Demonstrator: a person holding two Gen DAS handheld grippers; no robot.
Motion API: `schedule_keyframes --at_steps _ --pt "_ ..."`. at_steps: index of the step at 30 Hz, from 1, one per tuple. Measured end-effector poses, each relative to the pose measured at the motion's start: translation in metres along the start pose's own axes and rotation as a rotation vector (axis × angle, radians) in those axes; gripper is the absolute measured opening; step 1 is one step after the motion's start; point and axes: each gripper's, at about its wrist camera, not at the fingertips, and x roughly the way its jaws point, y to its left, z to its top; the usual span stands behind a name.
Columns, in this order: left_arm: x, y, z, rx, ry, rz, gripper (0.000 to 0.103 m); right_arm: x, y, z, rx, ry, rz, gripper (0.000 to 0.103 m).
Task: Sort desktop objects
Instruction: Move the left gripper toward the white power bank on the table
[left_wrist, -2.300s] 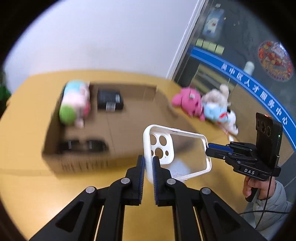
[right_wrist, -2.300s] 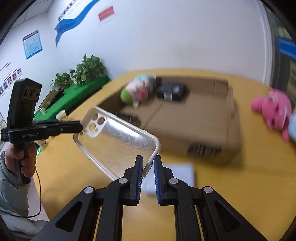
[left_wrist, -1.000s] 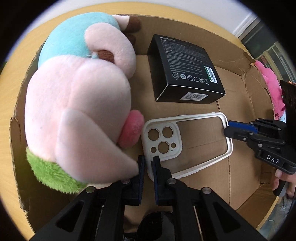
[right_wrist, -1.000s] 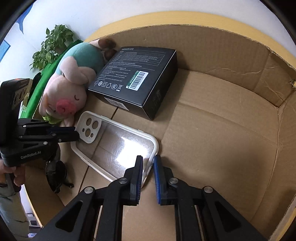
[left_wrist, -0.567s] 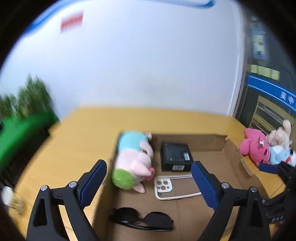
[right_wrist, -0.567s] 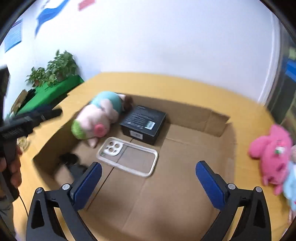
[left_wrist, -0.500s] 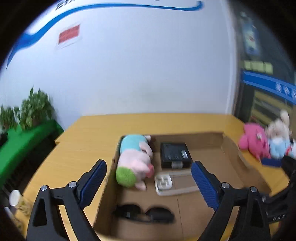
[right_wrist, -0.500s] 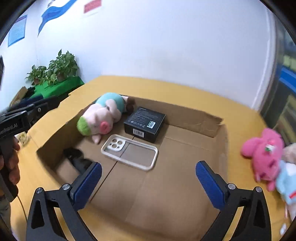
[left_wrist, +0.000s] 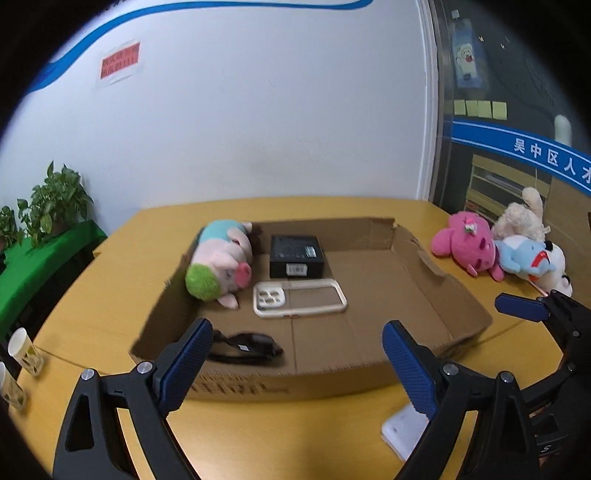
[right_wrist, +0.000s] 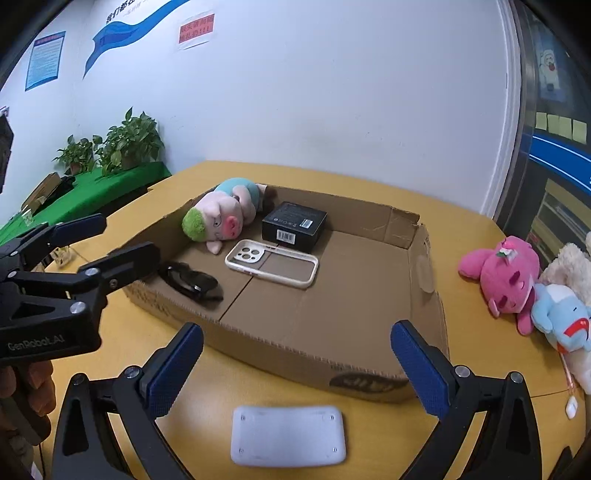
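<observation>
4 items already sit in the cardboard box (right_wrist: 413, 295): the pig plush (right_wrist: 221, 212) in its far left corner, the black boxed product (right_wrist: 294, 223) just beside it at the far wall, the phone case (right_wrist: 271, 263) flat on the box floor in front of those 2, and the sunglasses (right_wrist: 192, 282) against the near left wall. By my read you're roughly halfway.

Left to sort: 3 plush toys at the tabletop's right edge, outside the box: the pink plush (right_wrist: 508, 275), the blue plush (right_wrist: 565, 317) and the cream plush (right_wrist: 570, 266) touching each other. Also the white flat device (right_wrist: 288, 435) at the near edge, just in front of the box.

Your left gripper (left_wrist: 295, 363) has its jaws wide apart with nothing between them. Your right gripper (right_wrist: 295, 371) is the same, spread and empty. Both hang over the near edge of the tabletop.

Writing: "GenRobot.AI" on the left gripper's body in the right wrist view. The blue band (left_wrist: 517, 147) on the glass at right reads 吴中区人. There are barcode labels on the black box, unreadable. The red wall notice (right_wrist: 196, 28) is too small to read.
</observation>
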Motion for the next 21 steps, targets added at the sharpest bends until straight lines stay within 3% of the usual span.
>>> schedule_keyframes --at_steps 5,10,16,19,21 --pt "0.009 -0.005 -0.021 -0.010 0.089 -0.078 0.093 0.009 -0.011 -0.035 0.014 0.102 0.134 0.103" --pt "0.033 0.000 -0.054 -0.080 0.230 -0.167 0.093 0.030 -0.042 -0.081 0.121 0.222 0.250 0.103" --pt "0.056 -0.001 -0.086 -0.156 0.382 -0.227 0.093 0.063 -0.064 -0.094 0.157 0.265 0.342 0.103" --pt "0.058 -0.003 -0.094 -0.159 0.418 -0.245 0.093 0.074 -0.060 -0.100 0.183 0.289 0.429 0.103" --pt "0.058 0.000 -0.098 -0.162 0.423 -0.245 0.093 0.071 -0.046 -0.103 0.159 0.291 0.433 0.103"
